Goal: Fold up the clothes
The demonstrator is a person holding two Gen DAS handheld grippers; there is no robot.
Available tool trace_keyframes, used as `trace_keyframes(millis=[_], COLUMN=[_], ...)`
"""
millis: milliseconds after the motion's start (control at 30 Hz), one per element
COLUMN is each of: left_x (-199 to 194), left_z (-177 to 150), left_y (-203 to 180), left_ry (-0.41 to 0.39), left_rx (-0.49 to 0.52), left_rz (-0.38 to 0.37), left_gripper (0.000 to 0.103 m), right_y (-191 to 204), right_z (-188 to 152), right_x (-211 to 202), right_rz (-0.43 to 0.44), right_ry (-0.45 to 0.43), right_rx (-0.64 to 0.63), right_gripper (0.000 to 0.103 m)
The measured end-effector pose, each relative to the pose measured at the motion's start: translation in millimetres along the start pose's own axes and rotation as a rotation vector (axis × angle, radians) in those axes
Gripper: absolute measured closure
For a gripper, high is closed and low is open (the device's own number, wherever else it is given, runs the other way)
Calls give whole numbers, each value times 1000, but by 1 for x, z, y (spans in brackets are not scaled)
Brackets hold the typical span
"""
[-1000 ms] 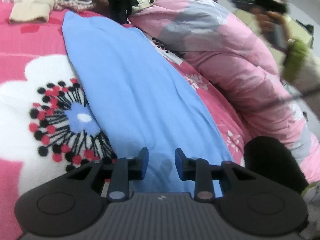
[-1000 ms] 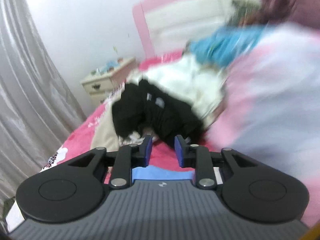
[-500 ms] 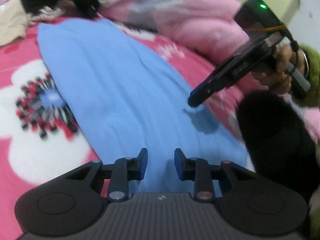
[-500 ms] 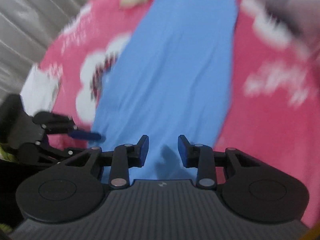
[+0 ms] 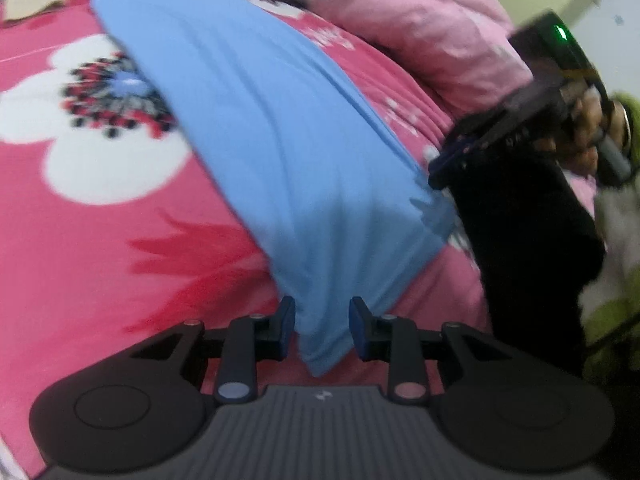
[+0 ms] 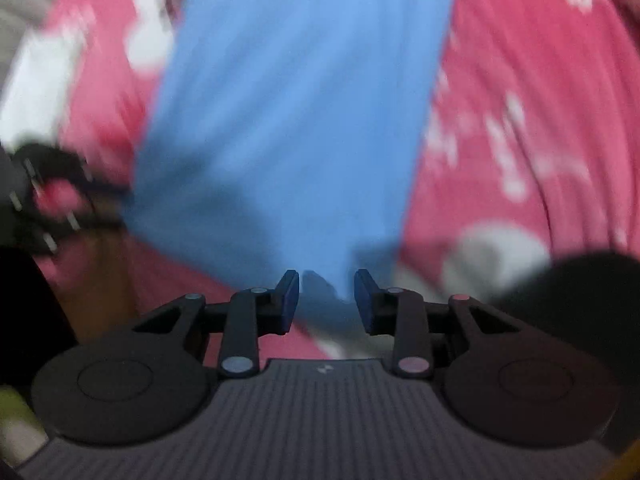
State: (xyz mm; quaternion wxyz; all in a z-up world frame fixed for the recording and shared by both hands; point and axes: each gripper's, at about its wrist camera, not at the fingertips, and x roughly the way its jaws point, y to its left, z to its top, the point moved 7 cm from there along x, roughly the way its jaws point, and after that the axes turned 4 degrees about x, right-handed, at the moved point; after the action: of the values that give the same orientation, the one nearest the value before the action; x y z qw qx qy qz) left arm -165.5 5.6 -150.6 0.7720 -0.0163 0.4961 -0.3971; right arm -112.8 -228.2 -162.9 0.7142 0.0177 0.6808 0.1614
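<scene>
Left wrist view: the blue garment [image 5: 280,152] lies on the pink floral bedspread [image 5: 80,240], its long axis running from 11 o'clock down to 6, near corner between the parted left gripper [image 5: 322,326] jaws (not pinched). Right wrist view: the garment [image 6: 296,112] stretches toward 12 o'clock, its blurred corner between the open right gripper [image 6: 326,300]; no legible writing.

Blue garment [image 5: 280,152] on pink bedspread [image 5: 100,248]

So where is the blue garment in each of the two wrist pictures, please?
Left wrist view: the blue garment runs as a band from upper left down to the bottom centre, ending between the left gripper fingers.
Right wrist view: the blue garment fills the centre from the top edge, narrowing toward the right gripper.
Shared landmark: the pink flowered bedspread.
</scene>
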Motion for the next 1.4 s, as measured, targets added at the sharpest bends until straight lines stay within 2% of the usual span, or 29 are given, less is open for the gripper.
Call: trace_keyframes(millis=[67,133,233,300,367,433,500,533,567,600,633,667,767,867,1000,1067,1300,1400], left_x=[-3,0,8,12,12,10,10,11,14,17,21,25,33,38,38,41,52,56], left_z=[0,-2,-9,-14,-16,-11,-2,3,9,15,20,26,37,38,25,15,-14,-19], left_y=[4,6,8,10,11,13,16,18,21,23,25,29,41,47,46,44,33,30], left_ry=[-26,-26,6,37,48,28,-9,-27,-45,-60,-75,-90,-131,-147,-123,-102,-3,5], left_rx=[-34,-59,-101,-125,-135,-140,-160,-174,-188,-195,-203,-219,-296,-357,-369,-397,-415,-421], left_rz=[4,-3,-29,-51,-56,-47,-45,-43,-37,-34,-28,-21,-27,-57,-109,-144,-228,-239], left_gripper=[74,74,73,73,72,71,68,68,67,67,67,67,67,68,71,74,82,82], right_y=[7,8,4,9,19,23,17,13,6,0,-7,-14,-38,-62,-83,-83,-57,-47], right_z=[9,3,-41,-66,-77,-71,-50,-35,-20,-7,3,13,30,44,47,41,-15,-33], right_x=[0,9,35,46,44,33,14,2,-10,-20,-26,-30,-26,-12,13,15,30,38], right_rz=[-13,-30,17,38,39,70,91,77,60,47,43,52,82,120,206,231,314,336], right_ry=[-52,-52,113,205,223,215,125,50,-32,-93,-138,-176,-238,-254,-202,-185,41,118], right_rx=[-14,-13,71,79,25,43,81,82,82,95,116,140,212,296,429,450,542,557], right_gripper=[74,73,73,73,73,72,71,67,63,53,47,46,43,43,43,42,43,45])
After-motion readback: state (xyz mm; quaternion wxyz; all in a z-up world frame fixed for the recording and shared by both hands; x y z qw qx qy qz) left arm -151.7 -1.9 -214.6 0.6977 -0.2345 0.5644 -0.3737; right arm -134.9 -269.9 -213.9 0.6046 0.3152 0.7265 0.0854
